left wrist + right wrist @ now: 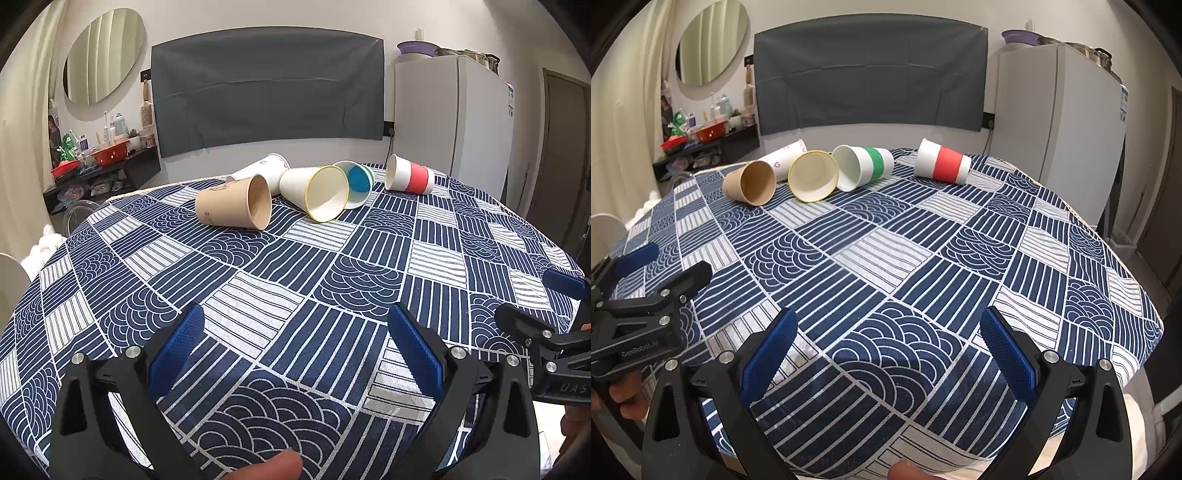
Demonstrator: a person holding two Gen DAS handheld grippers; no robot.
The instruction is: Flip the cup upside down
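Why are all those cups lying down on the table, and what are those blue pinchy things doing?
A person holds a hand-held gripper in each hand: the left hand-held gripper and the right hand-held gripper. Both are open and empty, hovering over the near side of the patterned tablecloth. Five paper cups lie on their sides at the far end: brown cup, yellow-rimmed cup, green-banded cup, red-banded cup and a white heart-print cup. None has been flipped yet.

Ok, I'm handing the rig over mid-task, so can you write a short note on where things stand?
Left hand-held gripper: open, empty, over the near tablecloth.
Right hand-held gripper: open, empty, beside it.
Cups: five, all on their sides at the far end: brown cup, hearts cup, yellow-rimmed cup, green-banded cup, red-banded cup.
Done: nothing flipped.
Left: pick a cup and set it rim down.
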